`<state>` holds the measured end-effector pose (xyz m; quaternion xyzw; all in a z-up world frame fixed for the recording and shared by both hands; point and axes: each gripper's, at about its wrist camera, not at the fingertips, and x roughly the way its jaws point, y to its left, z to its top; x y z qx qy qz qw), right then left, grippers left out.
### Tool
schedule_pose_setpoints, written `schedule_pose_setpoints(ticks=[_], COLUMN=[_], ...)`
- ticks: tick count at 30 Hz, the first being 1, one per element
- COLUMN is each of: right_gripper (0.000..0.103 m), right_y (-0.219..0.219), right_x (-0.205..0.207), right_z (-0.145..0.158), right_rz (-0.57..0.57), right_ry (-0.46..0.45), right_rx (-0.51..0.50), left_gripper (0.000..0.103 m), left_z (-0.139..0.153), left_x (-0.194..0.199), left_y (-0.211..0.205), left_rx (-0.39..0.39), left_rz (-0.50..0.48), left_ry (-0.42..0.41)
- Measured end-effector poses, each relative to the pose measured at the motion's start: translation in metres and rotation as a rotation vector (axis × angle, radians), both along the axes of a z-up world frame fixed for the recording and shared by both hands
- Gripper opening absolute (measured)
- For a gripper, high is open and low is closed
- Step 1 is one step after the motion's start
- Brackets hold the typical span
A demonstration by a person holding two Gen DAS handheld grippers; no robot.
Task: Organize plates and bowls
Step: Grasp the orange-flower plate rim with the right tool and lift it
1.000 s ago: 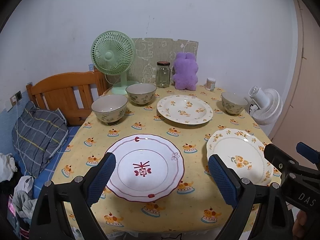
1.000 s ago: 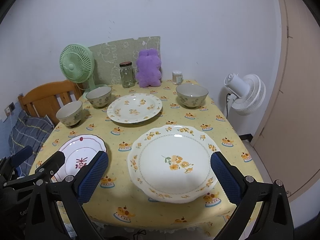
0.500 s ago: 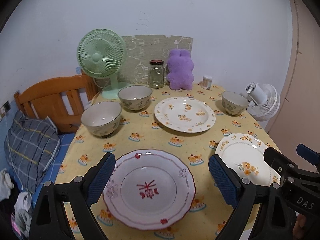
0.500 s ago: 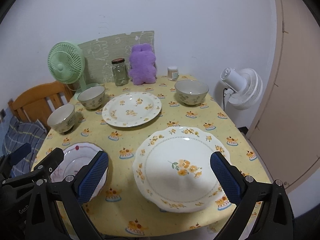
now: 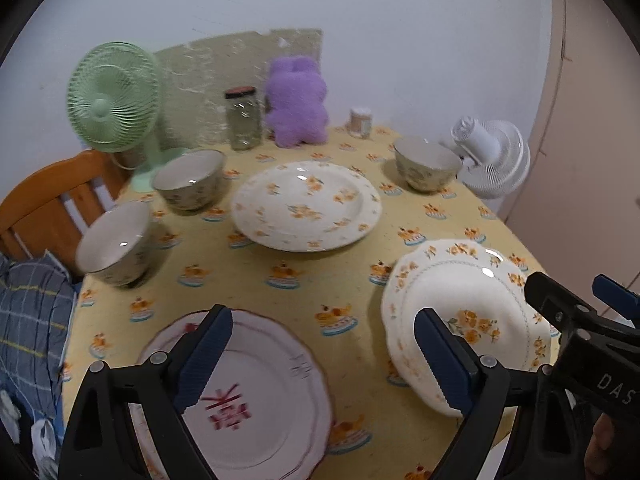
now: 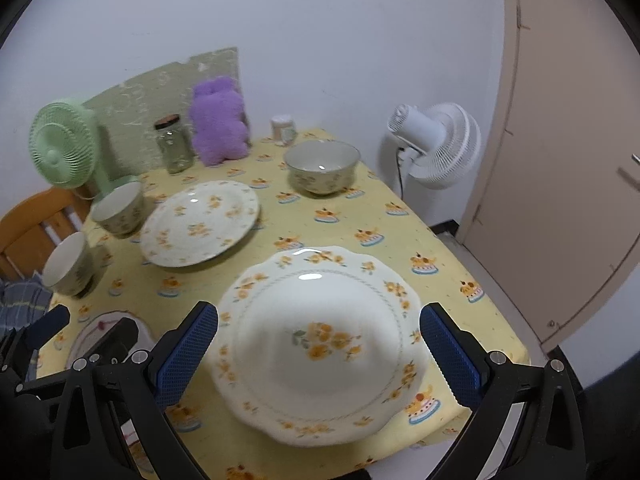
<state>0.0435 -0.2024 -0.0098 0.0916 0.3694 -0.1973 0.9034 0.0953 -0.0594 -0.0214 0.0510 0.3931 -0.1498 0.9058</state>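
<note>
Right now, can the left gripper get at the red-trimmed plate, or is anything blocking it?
Probably yes. The left gripper hangs over the red-trimmed plate, jaws wide though closing slightly, nothing between them. The plate lies alone on the tablecloth; the nearest bowl stands apart.

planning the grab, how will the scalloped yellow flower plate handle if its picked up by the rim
The scalloped plate looks like glazed ceramic: probably stiff, fragile and fairly heavy. Its glossy highlights suggest a slippery rim. It lies flat on the tablecloth, overhanging the near edge, so it may tip off if nudged.
</note>
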Motion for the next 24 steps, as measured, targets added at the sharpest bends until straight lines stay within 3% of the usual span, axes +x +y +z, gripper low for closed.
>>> schedule_pose_setpoints(ticks=[11, 24], right_gripper=[0.096, 0.084], right_y=[-0.058, -0.092], right_x=[0.031, 0.055], right_z=[-0.05, -0.09], right_rz=[0.019, 0.039], right_ry=[0.114, 0.243], right_rx=[0.069, 0.127], left_gripper=[0.086, 0.071], left_z=[-0.05, -0.084], left_x=[0.032, 0.044], left_y=[-0.069, -0.098], left_rx=[0.085, 0.097], left_rz=[-0.035, -0.004], left_ry=[0.142, 0.26])
